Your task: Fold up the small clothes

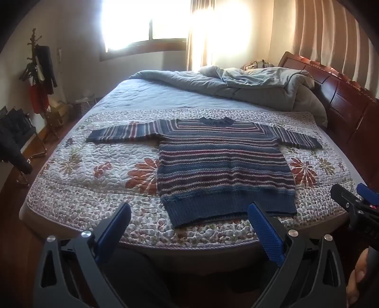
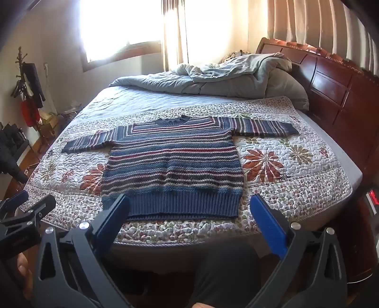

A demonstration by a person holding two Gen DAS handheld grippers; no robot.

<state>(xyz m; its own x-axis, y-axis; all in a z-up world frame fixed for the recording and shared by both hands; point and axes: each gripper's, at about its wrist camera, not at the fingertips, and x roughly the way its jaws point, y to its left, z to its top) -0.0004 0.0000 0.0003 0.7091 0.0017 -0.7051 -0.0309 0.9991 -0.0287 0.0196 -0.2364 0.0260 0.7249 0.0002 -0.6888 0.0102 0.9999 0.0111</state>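
A small striped knit sweater in blue, red and white lies flat on the floral quilt, both sleeves spread out, collar away from me. It also shows in the right wrist view. My left gripper is open and empty, held above the bed's near edge just short of the sweater's hem. My right gripper is open and empty, also near the hem. The right gripper shows at the right edge of the left wrist view; the left gripper shows at the left edge of the right wrist view.
A crumpled grey duvet lies at the far side of the bed. A dark wooden headboard stands at the right. A coat rack with clothes and bags stands on the floor at the left. A bright window is behind.
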